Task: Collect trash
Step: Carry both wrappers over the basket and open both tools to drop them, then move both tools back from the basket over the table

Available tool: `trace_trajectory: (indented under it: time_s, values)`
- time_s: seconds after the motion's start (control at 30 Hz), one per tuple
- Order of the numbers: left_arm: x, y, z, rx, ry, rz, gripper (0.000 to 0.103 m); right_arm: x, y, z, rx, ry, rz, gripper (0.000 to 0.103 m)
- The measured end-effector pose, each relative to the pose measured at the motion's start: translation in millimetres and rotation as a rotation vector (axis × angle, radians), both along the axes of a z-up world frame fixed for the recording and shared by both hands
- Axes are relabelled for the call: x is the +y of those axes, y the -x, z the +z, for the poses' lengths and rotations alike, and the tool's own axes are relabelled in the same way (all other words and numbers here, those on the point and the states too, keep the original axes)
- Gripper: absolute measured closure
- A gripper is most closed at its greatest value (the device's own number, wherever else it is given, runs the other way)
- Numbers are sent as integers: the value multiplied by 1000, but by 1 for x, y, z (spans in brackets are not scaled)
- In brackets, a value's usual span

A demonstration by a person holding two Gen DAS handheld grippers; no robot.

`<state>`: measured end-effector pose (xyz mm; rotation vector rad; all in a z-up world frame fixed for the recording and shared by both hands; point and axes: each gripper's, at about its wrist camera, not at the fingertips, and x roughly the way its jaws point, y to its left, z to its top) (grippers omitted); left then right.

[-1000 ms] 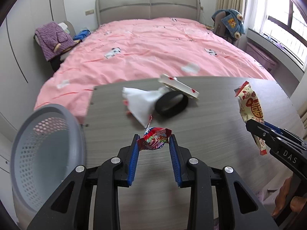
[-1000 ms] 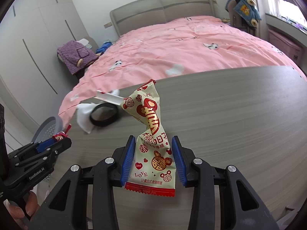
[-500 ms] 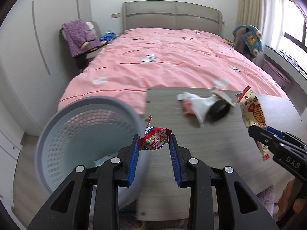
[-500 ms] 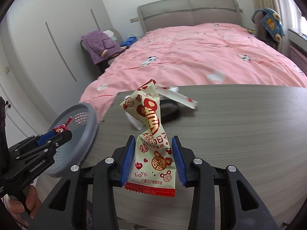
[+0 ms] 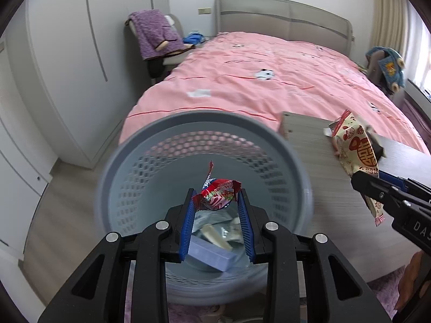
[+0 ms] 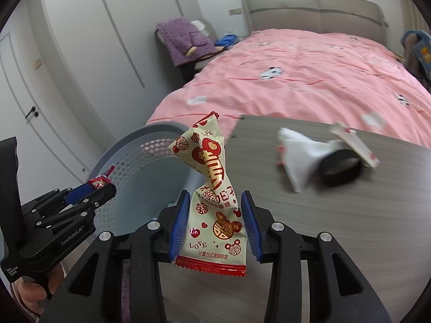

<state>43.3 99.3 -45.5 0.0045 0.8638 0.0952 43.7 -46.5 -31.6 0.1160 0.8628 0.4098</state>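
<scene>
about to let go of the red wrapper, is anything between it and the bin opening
Nothing visible blocks it. The red wrapper, held in the left gripper, hangs over the open mouth of the grey bin, which has no lid. Below it lie only earlier scraps at the bottom.

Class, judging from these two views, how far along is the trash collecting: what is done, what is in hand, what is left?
Done: some litter lies in the basket. In hand: the left claw holds a red wrapper over the basket; the right claw holds a cream packet. Left: tissue, black ring and white box on the table.
</scene>
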Motion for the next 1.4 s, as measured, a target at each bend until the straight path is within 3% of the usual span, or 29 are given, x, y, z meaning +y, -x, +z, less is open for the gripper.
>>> trace_trajectory:
  time_s: [0.6,0.67,0.73,0.83,1.03,1.4]
  values:
    - [59,-31,-13,20,38,95,72,84,-38,-7,17,46,157,62]
    - [62,-32,-13,21,37,99,66,87,-39,-6,12,49,160,62]
    - [66,-32,-14,21,35,111,54,89,-41,-5,2,51,161,52]
    - [69,-33,-15,20,36,127,42,90,-39,-3,-9,52,158,46]
    - [73,-32,-15,24,36,145,35,90,-39,-1,-9,53,156,45]
    - [72,-21,-9,13,23,163,33,86,-34,-1,-16,53,148,41]
